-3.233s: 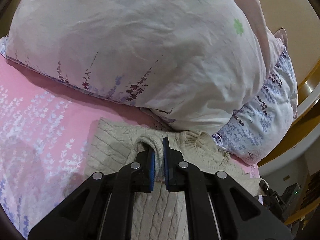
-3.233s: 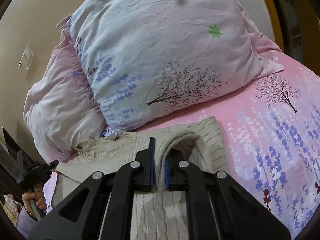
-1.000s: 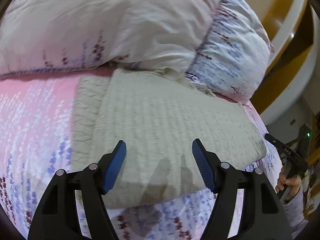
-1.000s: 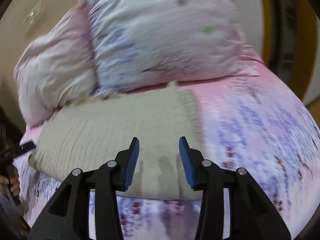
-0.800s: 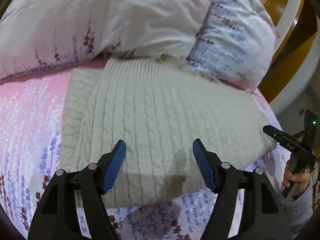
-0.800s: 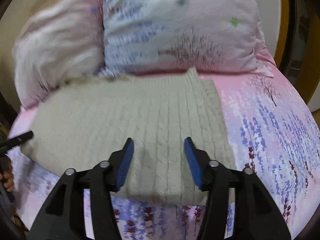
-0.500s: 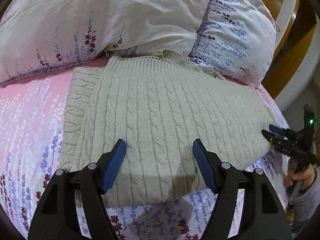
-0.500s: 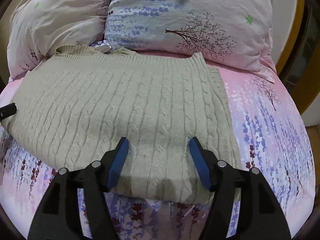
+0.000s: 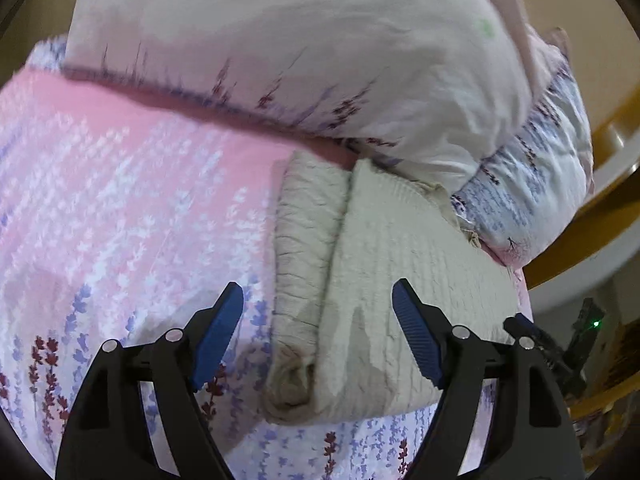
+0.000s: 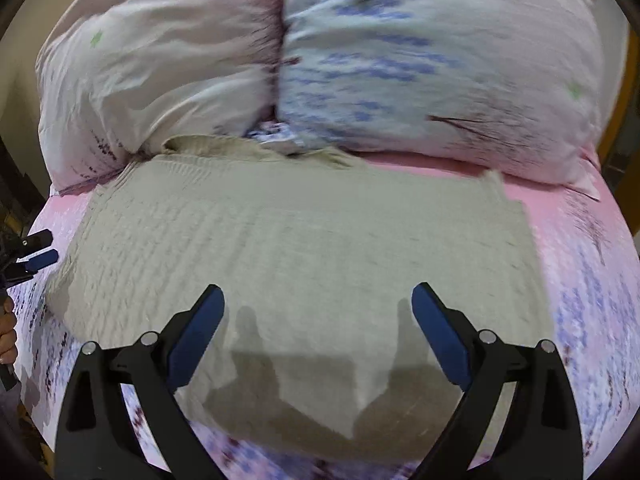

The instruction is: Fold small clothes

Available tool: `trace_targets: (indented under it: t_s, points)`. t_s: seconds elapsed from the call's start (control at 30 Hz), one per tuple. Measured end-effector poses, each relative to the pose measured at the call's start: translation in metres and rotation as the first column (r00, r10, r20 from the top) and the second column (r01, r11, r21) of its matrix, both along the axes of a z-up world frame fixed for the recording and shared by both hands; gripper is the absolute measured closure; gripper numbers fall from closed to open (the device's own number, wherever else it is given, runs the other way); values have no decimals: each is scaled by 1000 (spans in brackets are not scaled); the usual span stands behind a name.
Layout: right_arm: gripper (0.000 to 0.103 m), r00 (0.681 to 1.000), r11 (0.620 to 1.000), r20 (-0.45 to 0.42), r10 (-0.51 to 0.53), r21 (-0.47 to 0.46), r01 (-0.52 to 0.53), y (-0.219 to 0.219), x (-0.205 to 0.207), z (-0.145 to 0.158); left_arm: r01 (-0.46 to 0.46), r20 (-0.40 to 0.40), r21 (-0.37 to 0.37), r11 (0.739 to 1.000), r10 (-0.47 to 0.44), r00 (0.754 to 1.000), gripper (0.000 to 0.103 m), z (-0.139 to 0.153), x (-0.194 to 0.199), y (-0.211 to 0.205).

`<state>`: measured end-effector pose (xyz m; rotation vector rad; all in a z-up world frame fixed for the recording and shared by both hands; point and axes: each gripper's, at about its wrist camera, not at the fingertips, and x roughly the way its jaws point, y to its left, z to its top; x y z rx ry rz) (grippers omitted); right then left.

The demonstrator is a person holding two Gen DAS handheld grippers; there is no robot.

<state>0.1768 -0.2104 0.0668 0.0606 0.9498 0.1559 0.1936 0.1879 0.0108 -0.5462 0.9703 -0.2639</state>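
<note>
So the beige cable-knit sweater [image 10: 304, 248] is lying flat on the pink floral bedsheet [image 9: 120, 200], already doubled over, with its far edge tucked right up against the two pillows [image 10: 280, 60]. Both tools are empty: the left gripper [image 9: 318, 338] has its jaws spread wide over the near left corner of the knit, and the right gripper [image 10: 318, 334] is spread even wider over the near edge, both sets of jaws having just been opening, with nothing pinched between them. What I'd worry about is the next grab. That left corner shows a rolled, bunchy stack of layers (the sleeve edge sticks out beside the main panel), so a pinch there could easily catch only the top layer and drag the fold apart. Thick knit also slides on a soft mattress, so pulling unevenly with one side would skew the whole rectangle. And the collar end could snag under the pillows if it's lifted toward them.
</note>
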Motion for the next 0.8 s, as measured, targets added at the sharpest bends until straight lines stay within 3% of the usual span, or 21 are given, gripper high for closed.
trace_targets:
  t_s: [0.13,0.4,0.63,0.8]
  points:
    - [8,1000,999,0,14,-46,-14,21,6,-7,4,-43,-52,999,-6,999,26,-11,10,-3]
    - [6,1000,991,21,-2,-133,4,26,10,-15,-16,-31,-97,995,14,999,28,-12,21,-8]
    - [2,1000,994,1,-10,-113,10,25,18,-24,-36,-38,-119,992,32,999,47,-15,24,-19]
    - [2,1000,995,0,-7,-103,7,24,20,-25,-56,-57,-153,987,48,997,50,-18,26,-20]
